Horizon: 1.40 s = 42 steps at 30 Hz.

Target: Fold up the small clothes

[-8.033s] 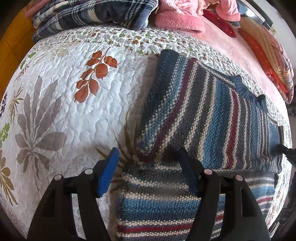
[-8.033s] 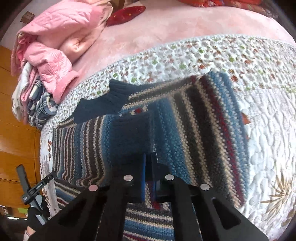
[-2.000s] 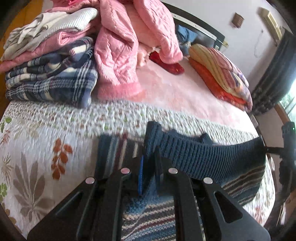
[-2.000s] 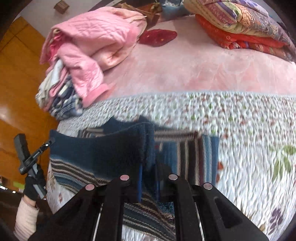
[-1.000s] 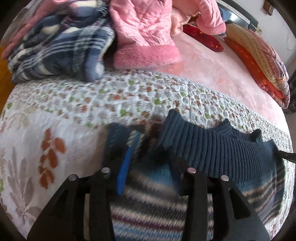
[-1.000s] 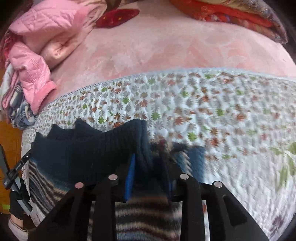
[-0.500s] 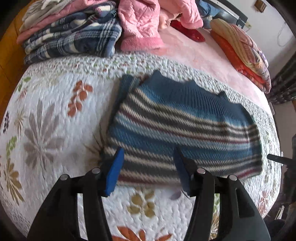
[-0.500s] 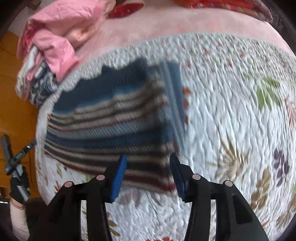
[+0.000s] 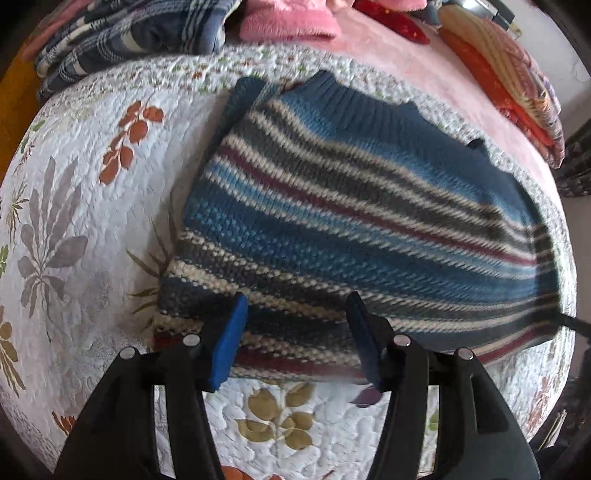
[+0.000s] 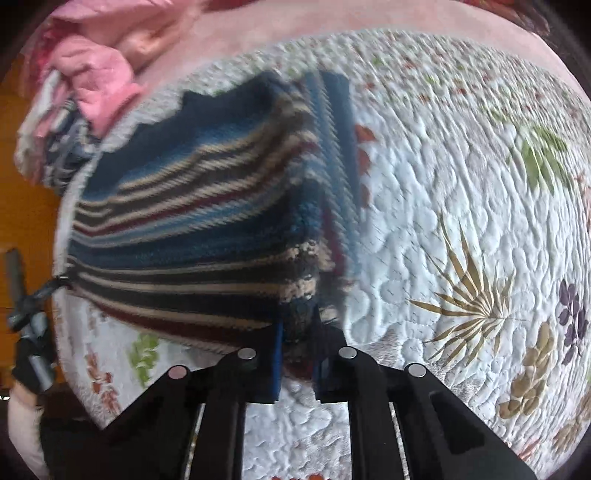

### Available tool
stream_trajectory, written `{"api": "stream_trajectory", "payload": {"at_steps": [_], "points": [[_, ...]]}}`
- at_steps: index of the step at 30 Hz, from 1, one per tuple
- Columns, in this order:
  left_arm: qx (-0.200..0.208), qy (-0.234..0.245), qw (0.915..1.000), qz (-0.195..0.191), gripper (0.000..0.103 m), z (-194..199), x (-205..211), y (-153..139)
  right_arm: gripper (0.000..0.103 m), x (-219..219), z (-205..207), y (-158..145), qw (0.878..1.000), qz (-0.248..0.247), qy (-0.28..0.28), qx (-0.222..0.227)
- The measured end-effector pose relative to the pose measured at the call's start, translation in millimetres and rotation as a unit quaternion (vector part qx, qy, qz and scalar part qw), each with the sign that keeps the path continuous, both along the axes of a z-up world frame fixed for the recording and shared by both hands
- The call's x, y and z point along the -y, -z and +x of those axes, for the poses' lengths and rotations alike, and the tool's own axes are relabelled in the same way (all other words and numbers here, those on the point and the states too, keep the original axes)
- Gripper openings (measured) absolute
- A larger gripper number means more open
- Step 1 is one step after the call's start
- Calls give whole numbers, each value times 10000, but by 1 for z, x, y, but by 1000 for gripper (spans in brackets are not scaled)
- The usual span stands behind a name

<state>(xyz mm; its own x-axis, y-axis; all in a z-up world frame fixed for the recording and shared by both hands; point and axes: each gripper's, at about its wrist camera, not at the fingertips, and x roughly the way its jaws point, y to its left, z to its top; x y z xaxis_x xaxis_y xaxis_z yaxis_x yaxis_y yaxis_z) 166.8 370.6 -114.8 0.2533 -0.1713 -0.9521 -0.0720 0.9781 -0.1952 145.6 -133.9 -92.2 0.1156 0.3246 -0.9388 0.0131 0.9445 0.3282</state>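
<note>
Your right tongs [image 10: 297,341] pinch the near corner of the striped blue knitted sweater [image 9: 354,229]; your left tongs [image 9: 297,336] gape wide at its near edge, long axis crosswise.

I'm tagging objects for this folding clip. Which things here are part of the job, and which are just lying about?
Job: striped sweater, left gripper, right gripper.

Lying about: plaid blanket, pink clothes, striped bedding, floral quilt.

Chunky knit sweater [image 9: 332,206] (quilted cotton bedspread [image 9: 92,206])
</note>
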Motion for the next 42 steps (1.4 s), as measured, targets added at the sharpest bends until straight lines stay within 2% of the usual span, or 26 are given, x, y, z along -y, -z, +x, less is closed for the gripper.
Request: {"api": "stream_trajectory", "payload": {"at_steps": [3, 8, 13, 15, 18, 19, 20, 23, 28, 34, 42], "points": [[-75, 2, 10000, 44, 55, 2, -1, 8, 11, 10, -2, -2, 9998, 114, 143, -106], [-70, 80, 9999, 130, 56, 2, 1, 11, 11, 18, -3, 30, 9979, -157, 165, -611], [-43, 82, 9999, 106, 57, 3, 1, 12, 14, 11, -6, 37, 9968, -506, 20, -615], [-35, 64, 9999, 77, 57, 7, 2, 12, 18, 6, -5, 35, 9967, -519, 26, -617], [70, 7, 9999, -113, 57, 7, 0, 4, 30, 11, -2, 20, 9983, -334, 175, -452], [158, -26, 9997, -175, 57, 8, -1, -1, 41, 14, -2, 15, 9987, -259, 245, -355], [222, -40, 9995, -206, 58, 9, -1, -4, 47, 21, 0, 8, 9991, -162, 308, -235], [478, -70, 9984, -283, 62, 13, 0, -14, 57, 31, 5, -3, 9989, 38, 455, 65], [707, -9, 9972, -227, 64, 19, 2, -18, 58, 45, 23, 6, 9978, 283, 582, 117], [696, 28, 9973, -221, 66, 25, 2, -11, 59, 32, 39, 27, 9967, 516, 627, -9], [639, 98, 9977, -187, 69, 29, 3, 1, 60, 31, 41, 47, 9955, 669, 664, -103]]}}
